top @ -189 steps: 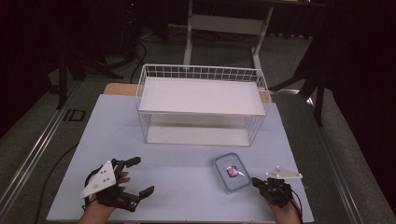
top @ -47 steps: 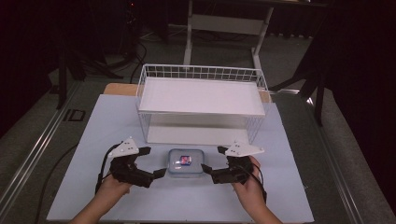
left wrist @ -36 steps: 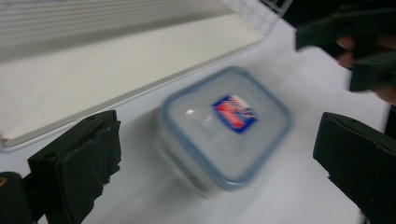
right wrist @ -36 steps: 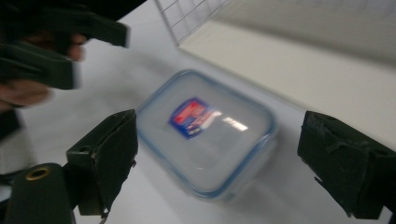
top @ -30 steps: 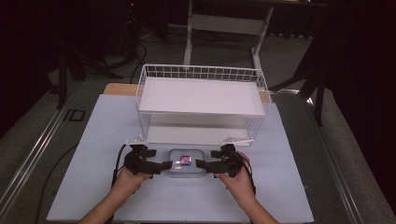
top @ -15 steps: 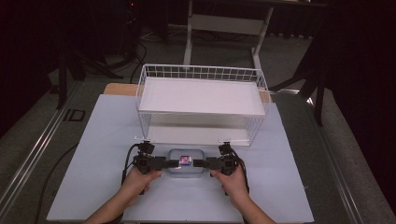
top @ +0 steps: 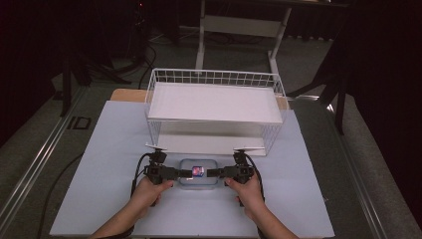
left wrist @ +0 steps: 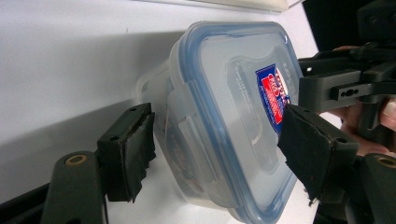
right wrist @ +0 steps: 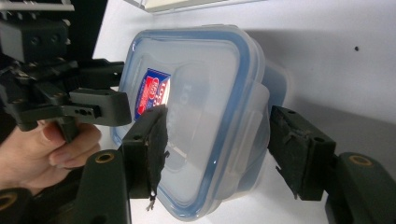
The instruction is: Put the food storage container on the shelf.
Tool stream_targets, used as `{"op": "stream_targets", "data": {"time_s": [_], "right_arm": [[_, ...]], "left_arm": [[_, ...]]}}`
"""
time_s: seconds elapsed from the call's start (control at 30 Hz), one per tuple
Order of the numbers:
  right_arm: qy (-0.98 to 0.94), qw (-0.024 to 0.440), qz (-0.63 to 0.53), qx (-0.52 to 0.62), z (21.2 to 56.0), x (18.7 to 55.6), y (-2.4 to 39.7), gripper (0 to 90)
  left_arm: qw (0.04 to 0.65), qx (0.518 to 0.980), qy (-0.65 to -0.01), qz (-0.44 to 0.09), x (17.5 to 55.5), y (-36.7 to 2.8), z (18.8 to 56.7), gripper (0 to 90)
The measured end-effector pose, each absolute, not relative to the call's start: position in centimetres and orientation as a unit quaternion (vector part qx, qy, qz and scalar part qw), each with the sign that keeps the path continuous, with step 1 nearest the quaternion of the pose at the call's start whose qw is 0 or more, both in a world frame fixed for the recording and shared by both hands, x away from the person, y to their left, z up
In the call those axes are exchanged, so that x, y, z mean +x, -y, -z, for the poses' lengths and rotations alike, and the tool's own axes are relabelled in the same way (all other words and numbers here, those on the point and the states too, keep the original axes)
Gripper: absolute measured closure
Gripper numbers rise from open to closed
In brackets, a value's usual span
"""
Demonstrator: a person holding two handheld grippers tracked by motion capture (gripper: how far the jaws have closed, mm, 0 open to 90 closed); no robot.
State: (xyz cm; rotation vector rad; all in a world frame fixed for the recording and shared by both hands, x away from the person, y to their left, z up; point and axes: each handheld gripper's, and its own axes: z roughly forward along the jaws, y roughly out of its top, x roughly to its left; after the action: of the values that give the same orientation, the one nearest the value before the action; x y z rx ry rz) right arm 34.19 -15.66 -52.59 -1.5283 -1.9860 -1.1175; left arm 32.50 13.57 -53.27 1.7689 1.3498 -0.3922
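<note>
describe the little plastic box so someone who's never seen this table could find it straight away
Start at the white wire basket standing on the pale table. Just in front of it, toward the person, lies a small clear box between the left gripper and right gripper. It has a blue-rimmed snap lid and a red-and-blue sticker on top.

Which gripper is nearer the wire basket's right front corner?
Right. The right gripper sits just below that corner of the wire basket; the left gripper is farther left, across the container.

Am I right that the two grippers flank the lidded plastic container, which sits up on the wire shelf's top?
Not quite: the high view shows the container on the table before the wire shelf; the left gripper and right gripper do flank it.
</note>
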Motion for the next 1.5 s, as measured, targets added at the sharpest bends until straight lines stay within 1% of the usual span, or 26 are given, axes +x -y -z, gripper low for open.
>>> {"op": "stream_targets", "data": {"time_s": [0.07,0.1,0.13,0.17,0.27,0.43,0.57,0.7,0.83,0.97,1.2,1.33,1.5], "right_arm": [[0.718,0.186,0.391,-0.545,52.2,34.0,15.4,39.7],[0.718,0.186,0.387,-0.548,52.1,34.0,15.4,39.8],[0.718,0.185,0.386,-0.549,52.1,34.0,15.3,39.8],[0.718,0.183,0.385,-0.551,52.0,33.9,15.3,40.0],[0.722,0.175,0.392,-0.542,52.0,33.6,15.3,40.6],[0.723,0.173,0.407,-0.531,52.0,33.2,15.7,43.7],[0.739,0.151,0.398,-0.521,51.2,32.4,15.5,44.7],[0.745,0.128,0.406,-0.513,51.0,31.4,15.3,44.9],[0.746,0.116,0.415,-0.508,51.0,30.9,15.4,44.9],[0.741,0.121,0.421,-0.509,51.1,30.8,15.5,44.9],[0.752,0.101,0.418,-0.499,50.5,30.6,15.8,44.7],[0.749,0.091,0.427,-0.498,49.8,30.9,16.2,44.7],[0.746,0.063,0.446,-0.491,48.1,31.9,16.8,44.7]], "left_arm": [[0.425,0.707,-0.543,0.16,32.5,-13.7,53.1,30.3],[0.427,0.706,-0.543,0.156,32.4,-13.8,52.9,33.1],[0.428,0.707,-0.543,0.148,32.3,-14.0,52.6,37.6],[0.428,0.709,-0.541,0.145,32.2,-14.1,52.4,44.0],[0.434,0.705,-0.543,0.139,31.9,-14.1,52.4,44.5],[0.429,0.714,-0.541,0.119,31.1,-13.7,51.8,45.4],[0.419,0.727,-0.534,0.103,30.4,-13.5,51.1,46.6],[0.417,0.74,-0.523,0.073,29.5,-13.0,50.7,46.9],[0.42,0.739,-0.524,0.057,28.7,-12.9,50.6,46.9],[0.422,0.733,-0.532,0.053,28.2,-12.7,50.6,47.0],[0.425,0.734,-0.527,0.057,28.4,-12.3,50.4,47.3],[0.432,0.736,-0.519,0.043,29.0,-11.8,49.3,47.5],[0.449,0.738,-0.504,0.023,30.5,-11.2,47.7,47.5]]}}
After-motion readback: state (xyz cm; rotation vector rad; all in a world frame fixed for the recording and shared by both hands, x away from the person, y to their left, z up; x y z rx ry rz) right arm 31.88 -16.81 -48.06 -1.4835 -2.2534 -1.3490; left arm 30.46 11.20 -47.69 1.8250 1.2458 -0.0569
